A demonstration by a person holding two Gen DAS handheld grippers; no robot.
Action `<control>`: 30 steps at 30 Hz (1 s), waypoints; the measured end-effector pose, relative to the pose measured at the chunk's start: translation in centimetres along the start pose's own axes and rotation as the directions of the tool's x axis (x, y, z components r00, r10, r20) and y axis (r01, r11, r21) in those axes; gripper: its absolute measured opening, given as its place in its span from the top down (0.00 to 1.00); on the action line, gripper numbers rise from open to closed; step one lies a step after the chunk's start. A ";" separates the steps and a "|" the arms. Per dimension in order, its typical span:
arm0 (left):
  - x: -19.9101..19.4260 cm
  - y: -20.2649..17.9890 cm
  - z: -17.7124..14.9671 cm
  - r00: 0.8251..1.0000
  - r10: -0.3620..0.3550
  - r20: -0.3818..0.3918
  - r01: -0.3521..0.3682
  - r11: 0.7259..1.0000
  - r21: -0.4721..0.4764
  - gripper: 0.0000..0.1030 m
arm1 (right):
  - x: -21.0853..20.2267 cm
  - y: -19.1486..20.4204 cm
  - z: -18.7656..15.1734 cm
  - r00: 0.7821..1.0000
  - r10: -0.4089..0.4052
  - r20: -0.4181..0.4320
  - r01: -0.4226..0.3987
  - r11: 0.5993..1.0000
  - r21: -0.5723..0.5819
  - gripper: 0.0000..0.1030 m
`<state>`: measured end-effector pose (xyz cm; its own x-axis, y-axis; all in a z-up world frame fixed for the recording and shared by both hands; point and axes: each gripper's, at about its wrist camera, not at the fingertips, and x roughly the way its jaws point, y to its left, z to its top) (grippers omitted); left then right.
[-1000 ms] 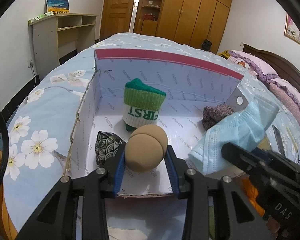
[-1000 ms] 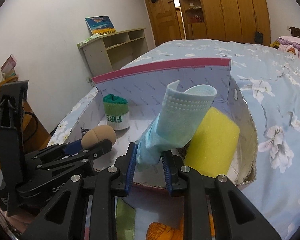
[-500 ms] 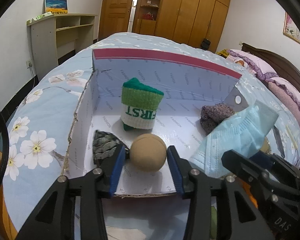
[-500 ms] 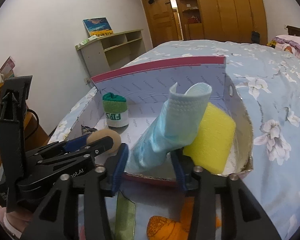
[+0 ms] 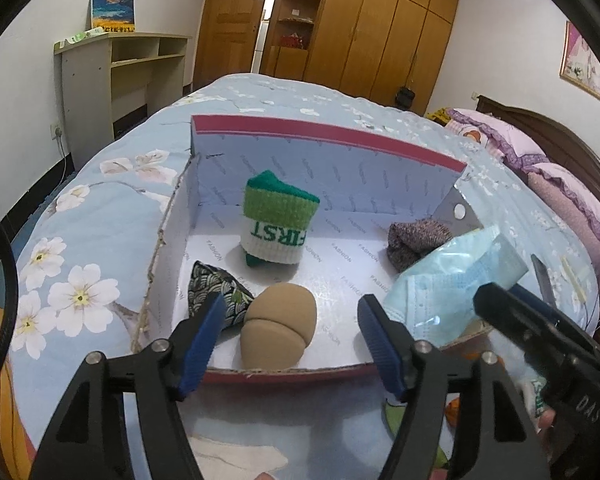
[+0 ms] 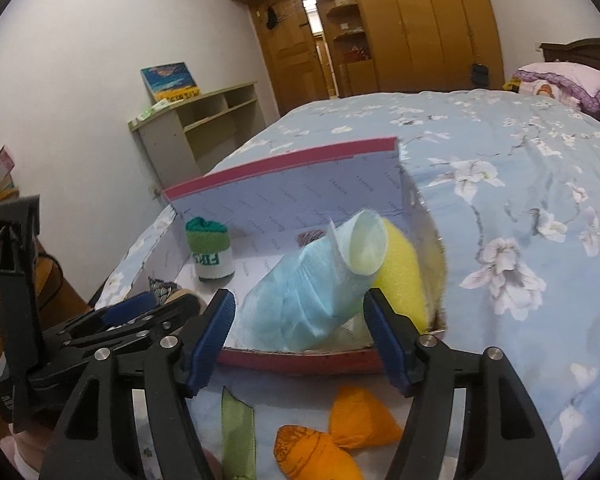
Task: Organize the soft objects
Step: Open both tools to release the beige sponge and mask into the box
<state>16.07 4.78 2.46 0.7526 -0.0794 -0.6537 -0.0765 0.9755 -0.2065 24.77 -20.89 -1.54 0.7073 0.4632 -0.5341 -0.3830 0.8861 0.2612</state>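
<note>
A shallow cardboard box [image 5: 328,136] [image 6: 284,168] with a red rim lies on the flowered bedspread. A tan foam ball [image 5: 278,332] rests on its floor near the front wall, free between the widening jaws of my left gripper [image 5: 290,340]. In the right wrist view my right gripper [image 6: 300,330] is opening too; a blue face mask [image 6: 312,280] [image 5: 448,280] leans over the front wall against a yellow sponge [image 6: 404,276], clear of both pads. A green and white sock roll [image 5: 278,224] [image 6: 210,254] stands further back.
A dark patterned pouch [image 5: 214,294] and a brown knitted roll [image 5: 416,240] also lie in the box. On the bedspread in front of it are an orange pouch [image 6: 332,440] and a green ribbon [image 6: 238,436]. A shelf unit [image 5: 116,76] stands by the left wall.
Both grippers have spread their jaws. The tan ball dropped from the left one onto the box floor. The blue mask slid out of the right one and slumped into the box.
</note>
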 end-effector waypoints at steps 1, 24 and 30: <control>-0.3 0.1 0.1 1.000 -0.003 0.004 0.003 1.000 -0.004 0.30 | -0.3 -0.1 0.1 1.000 0.000 0.007 0.000 1.000 0.005 0.33; -8.5 -1.7 -2.1 0.996 -0.089 0.017 0.088 0.994 0.063 0.30 | -8.8 0.4 -1.8 0.999 0.042 0.013 -0.041 0.997 -0.059 0.33; -8.6 -3.3 -4.1 0.989 -0.138 -0.043 0.142 0.986 0.084 0.30 | -10.4 0.0 -3.6 1.000 0.026 -0.016 -0.028 0.996 -0.087 0.33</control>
<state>7.18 1.44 5.75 0.7272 -0.2224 -0.6494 0.0859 0.9681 -0.2354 15.26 -25.79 1.08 0.6871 0.4860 -0.5400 -0.4527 0.8678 0.2050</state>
